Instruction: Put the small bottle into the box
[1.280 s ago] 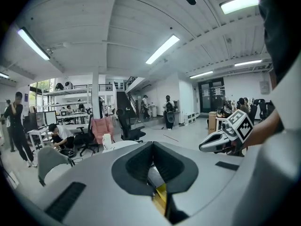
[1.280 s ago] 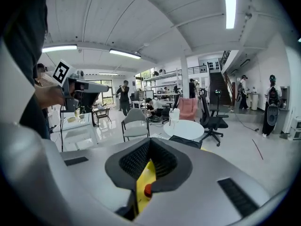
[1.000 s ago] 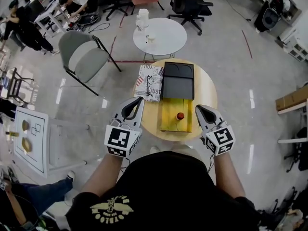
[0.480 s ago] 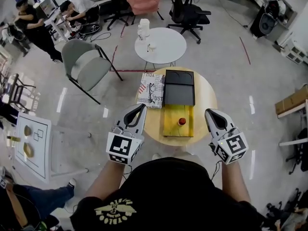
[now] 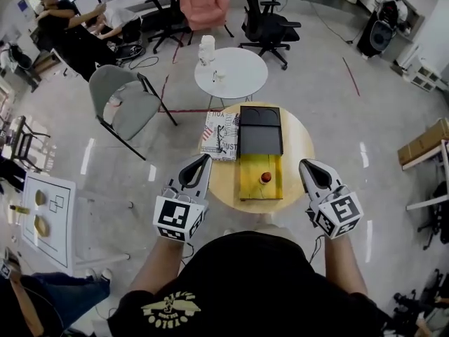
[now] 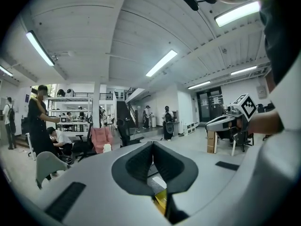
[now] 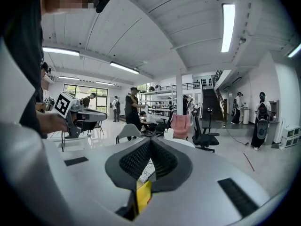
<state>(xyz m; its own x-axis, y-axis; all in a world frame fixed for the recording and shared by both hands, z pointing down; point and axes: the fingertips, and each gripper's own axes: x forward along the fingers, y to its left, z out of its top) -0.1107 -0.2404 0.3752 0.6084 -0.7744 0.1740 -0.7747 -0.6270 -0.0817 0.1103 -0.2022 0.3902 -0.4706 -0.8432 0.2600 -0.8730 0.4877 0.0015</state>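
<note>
A small bottle with a red cap [image 5: 265, 177] stands on a yellow board [image 5: 253, 187] on the round wooden table [image 5: 300, 142]. Just beyond the board lies a flat black box [image 5: 260, 130], and a patterned box [image 5: 221, 135] lies to its left. My left gripper [image 5: 204, 159] hovers at the table's near left edge, shut and empty, with its tips meeting in the left gripper view [image 6: 152, 145]. My right gripper [image 5: 307, 164] hangs off the table's near right edge, also shut with nothing in it, as the right gripper view [image 7: 150, 141] shows. Both are a short way from the bottle.
Behind the wooden table stands a white round table [image 5: 242, 72] with a white container [image 5: 208, 48]. A grey chair [image 5: 123, 93] is at the left, with office chairs and people further back. A white board [image 5: 45, 209] lies low on the left, and cardboard boxes [image 5: 424, 142] sit at the right.
My right gripper has drifted outward to the right and slightly nearer to me. The left gripper has hardly moved. Both stay shut. A person at the back left has walked.
</note>
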